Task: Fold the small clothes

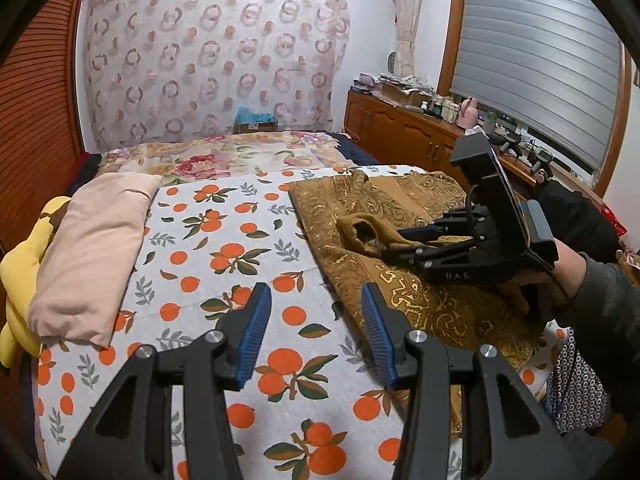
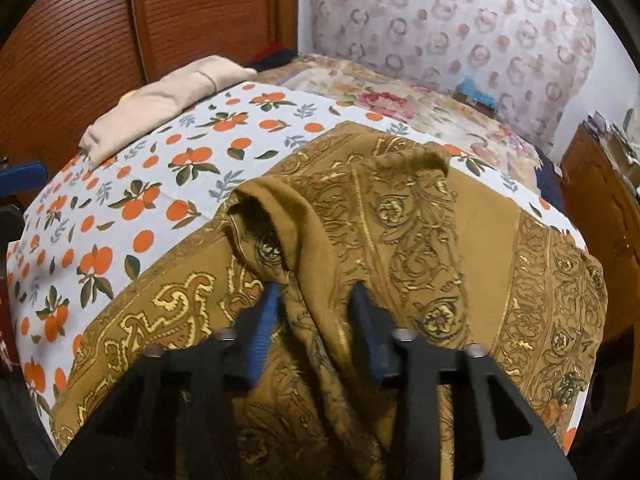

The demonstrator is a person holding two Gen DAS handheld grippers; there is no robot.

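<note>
A brown cloth with gold paisley print (image 1: 420, 280) lies spread on the right side of the bed, over the orange-print sheet (image 1: 224, 240). My right gripper (image 1: 394, 246) reaches in from the right, with a raised fold of the brown cloth (image 2: 316, 264) between its fingers; the fold stands up in a bunched ridge. In the right wrist view the gripper (image 2: 316, 292) has cloth filling the gap between the blue pads. My left gripper (image 1: 316, 296) is open and empty, hovering above the sheet just left of the cloth's near edge.
A folded pink garment (image 1: 92, 248) lies at the sheet's left edge, on something yellow (image 1: 20, 272). A floral blanket (image 1: 224, 156) covers the far bed. A wooden cabinet (image 1: 404, 128) with clutter stands at right under the window. A wooden wardrobe (image 2: 80, 40) is left.
</note>
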